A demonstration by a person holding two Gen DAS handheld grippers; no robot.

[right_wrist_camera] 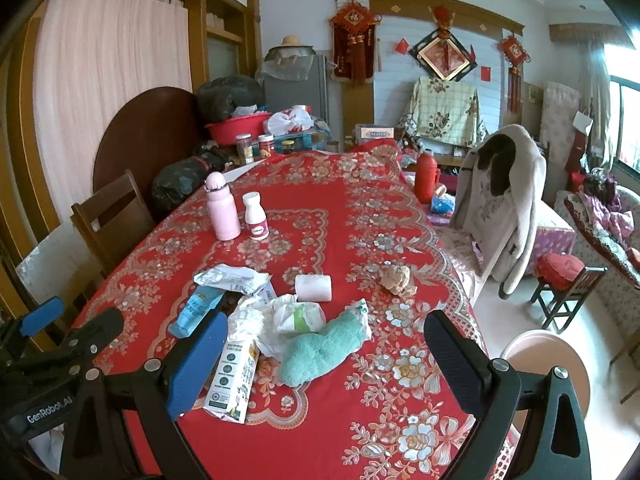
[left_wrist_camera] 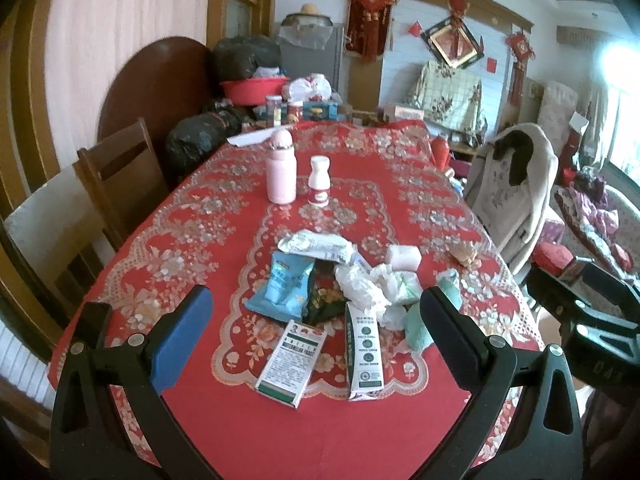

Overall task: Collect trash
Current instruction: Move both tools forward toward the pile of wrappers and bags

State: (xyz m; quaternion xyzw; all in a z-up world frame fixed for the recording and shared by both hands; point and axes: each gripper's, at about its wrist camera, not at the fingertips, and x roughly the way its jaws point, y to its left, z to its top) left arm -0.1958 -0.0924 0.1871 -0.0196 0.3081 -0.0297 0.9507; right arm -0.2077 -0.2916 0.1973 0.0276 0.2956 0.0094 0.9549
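A pile of trash lies on the red flowered tablecloth (left_wrist_camera: 240,420): a blue snack bag (left_wrist_camera: 286,286), a white-green medicine box (left_wrist_camera: 292,362), a flattened carton (left_wrist_camera: 365,350), crumpled white tissue (left_wrist_camera: 362,286), a silver wrapper (left_wrist_camera: 316,245) and a teal cloth (right_wrist_camera: 320,350). The carton (right_wrist_camera: 234,376), tissue (right_wrist_camera: 256,316) and a white roll (right_wrist_camera: 314,287) also show in the right wrist view. My left gripper (left_wrist_camera: 316,320) is open and empty just above the pile's near side. My right gripper (right_wrist_camera: 324,344) is open and empty over the teal cloth.
A pink flask (left_wrist_camera: 281,168) and a white bottle (left_wrist_camera: 319,181) stand farther back. A tan crumpled lump (right_wrist_camera: 396,278) lies near the right table edge. A wooden chair (left_wrist_camera: 120,184) stands left, a coat-draped chair (right_wrist_camera: 500,204) right, and a pink bin (right_wrist_camera: 548,372) on the floor.
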